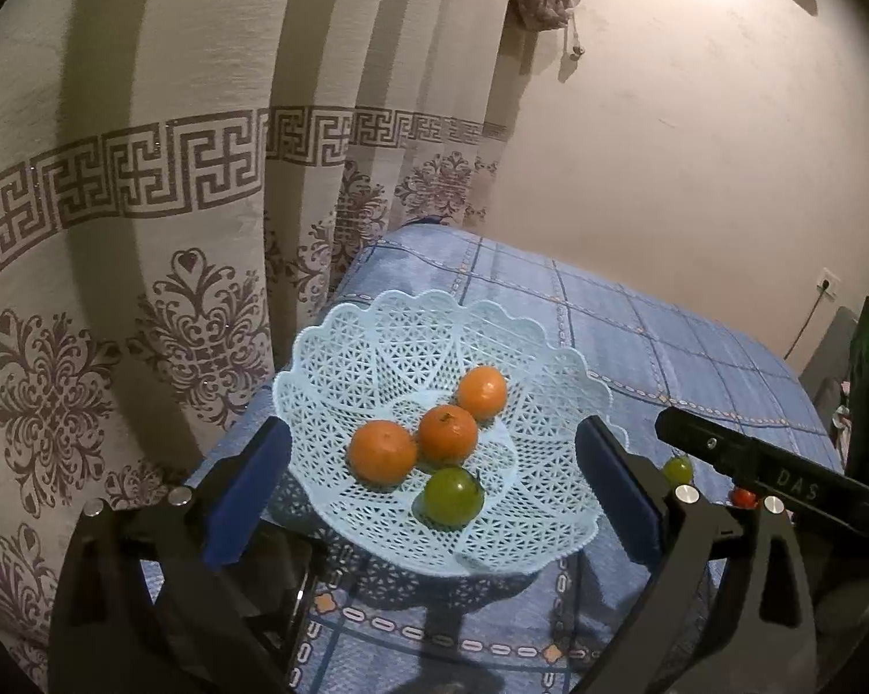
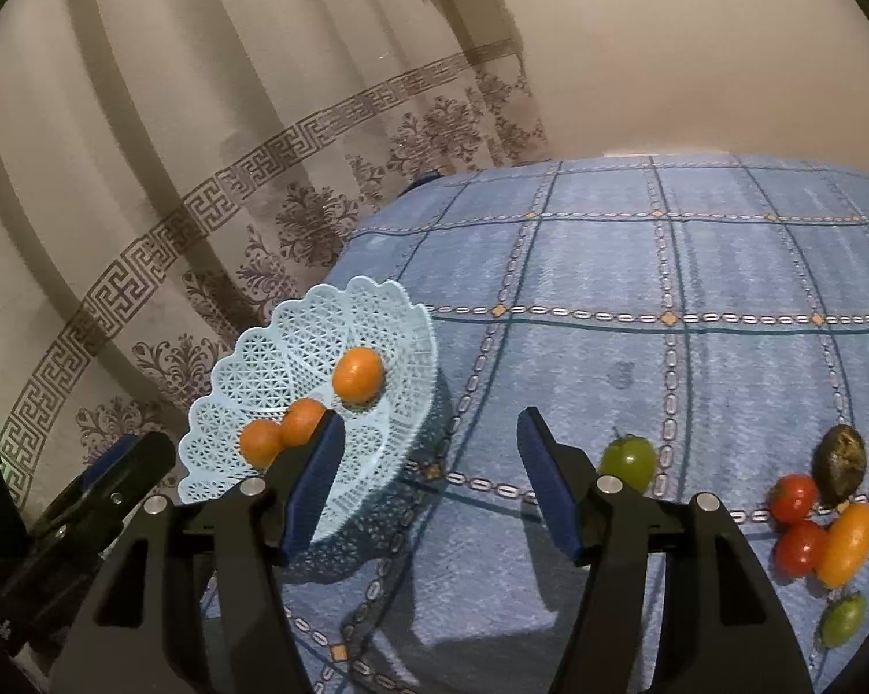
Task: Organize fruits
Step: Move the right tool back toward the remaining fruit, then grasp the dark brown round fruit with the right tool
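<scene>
With both jaws wide and empty, we should centre the right gripper (image 2: 431, 480) over the round green tomato (image 2: 628, 461), then lift it to the pale-blue lattice plastic basket (image 2: 249, 370).

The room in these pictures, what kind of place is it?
Probably a room in a home: a patterned curtain hangs by a plain wall, and a table under a blue checked cloth holds a lace-style fruit basket.

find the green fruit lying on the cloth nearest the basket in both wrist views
Left wrist: the green fruit peeks out at right, between the left gripper's right finger and the other gripper.
Right wrist: it lies right of centre.
Shared landmark: the blue lattice basket.
</scene>
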Tool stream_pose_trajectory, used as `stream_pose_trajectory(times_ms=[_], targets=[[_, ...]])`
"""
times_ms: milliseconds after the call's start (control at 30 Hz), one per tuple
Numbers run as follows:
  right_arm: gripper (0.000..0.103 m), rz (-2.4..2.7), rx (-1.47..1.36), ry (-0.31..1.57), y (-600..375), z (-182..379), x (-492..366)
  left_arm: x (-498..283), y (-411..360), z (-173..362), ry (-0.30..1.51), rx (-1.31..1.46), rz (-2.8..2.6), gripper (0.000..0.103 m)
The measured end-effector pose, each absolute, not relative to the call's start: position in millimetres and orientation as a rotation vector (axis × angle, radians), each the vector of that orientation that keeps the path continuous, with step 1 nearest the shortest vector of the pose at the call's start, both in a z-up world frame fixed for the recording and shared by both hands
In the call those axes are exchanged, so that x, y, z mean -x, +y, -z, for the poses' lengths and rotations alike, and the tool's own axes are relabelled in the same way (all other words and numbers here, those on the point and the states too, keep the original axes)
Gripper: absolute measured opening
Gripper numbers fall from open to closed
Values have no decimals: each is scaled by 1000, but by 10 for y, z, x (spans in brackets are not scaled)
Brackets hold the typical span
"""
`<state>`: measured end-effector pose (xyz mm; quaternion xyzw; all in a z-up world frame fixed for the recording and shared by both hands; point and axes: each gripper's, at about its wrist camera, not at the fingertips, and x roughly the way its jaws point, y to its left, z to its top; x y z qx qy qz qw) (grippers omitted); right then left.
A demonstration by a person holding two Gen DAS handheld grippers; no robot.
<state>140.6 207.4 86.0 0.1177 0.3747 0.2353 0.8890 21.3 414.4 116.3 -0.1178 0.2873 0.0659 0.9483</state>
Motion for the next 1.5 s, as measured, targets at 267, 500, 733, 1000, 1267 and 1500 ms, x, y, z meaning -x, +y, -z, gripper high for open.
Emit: stream_pose_trajectory(times_ms=[267,500,733,1000,1267,1500], targets=[[62,-444,-270,788,1882,-796,-1396,-229,4006,-1146,592,216,-102,100],[66,-404,-298,782,1692,-789,-1390,-242,3909,-1117,606,199,-81,100],[66,-335,-288,797,1451,-751,-1399,-245,3802,-1097,614,175,-60,100],[66,-172,-269,845,976,-653,-1516,-252,3675,-1078,627,157,-38,100],[66,-72,-283,901,527,-517,-1710,-277,3505,-1087,632,129,-6,100],[61,-42,-258,954,389,-356,-1896,-320,3360,-1078,642,108,19,100]])
